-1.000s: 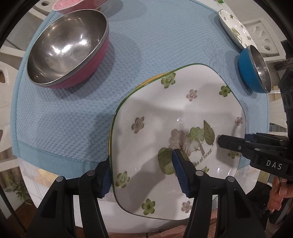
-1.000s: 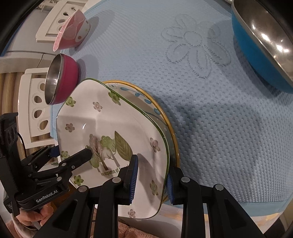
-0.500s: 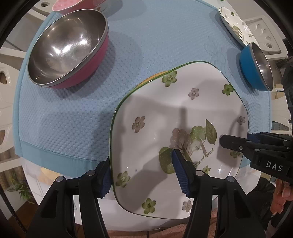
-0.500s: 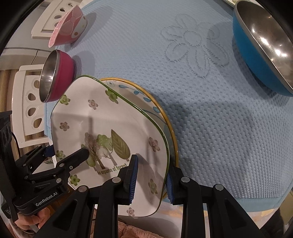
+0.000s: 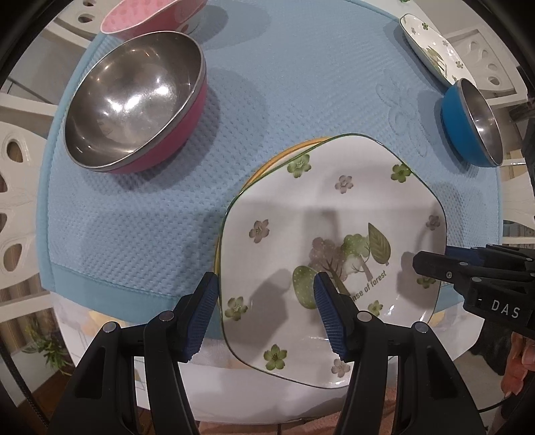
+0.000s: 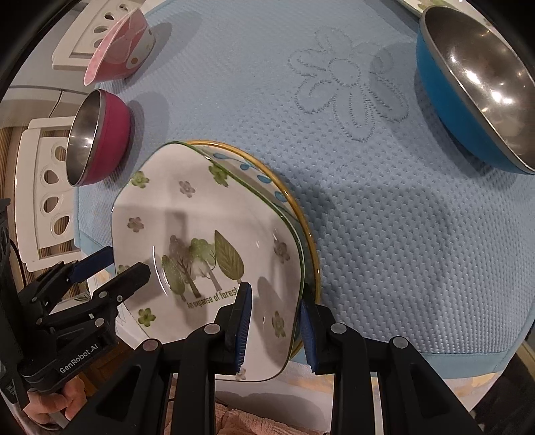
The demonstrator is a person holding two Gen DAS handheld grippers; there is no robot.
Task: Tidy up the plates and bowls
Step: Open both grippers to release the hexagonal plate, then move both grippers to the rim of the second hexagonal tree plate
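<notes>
A white square plate with green flowers and trees (image 5: pixel 334 214) (image 6: pixel 200 234) lies on a yellow-rimmed round plate (image 5: pixel 267 165) (image 6: pixel 301 221) near the front of the blue mat. My left gripper (image 5: pixel 265 309) straddles the plates' left edge with its jaws apart. My right gripper (image 6: pixel 272 319) straddles their right edge, one finger over the square plate, one outside the yellow rim, jaws close to them. Each gripper shows in the other's view, the right (image 5: pixel 431 264) and the left (image 6: pixel 123 264).
On the blue mat (image 5: pixel 140 227) stand a pink steel bowl (image 5: pixel 133 103) (image 6: pixel 97 154), a pink spotted bowl (image 5: pixel 147 15) (image 6: pixel 117 47), a blue steel bowl (image 5: pixel 468 123) (image 6: pixel 474 87) and another floral plate (image 5: pixel 434 50). White chairs (image 6: pixel 46 187) surround the table.
The square plate has come down from a tilt onto the yellow-rimmed plate and sits further in on the mat. Both grippers moved with it. The left jaws look slightly wider.
</notes>
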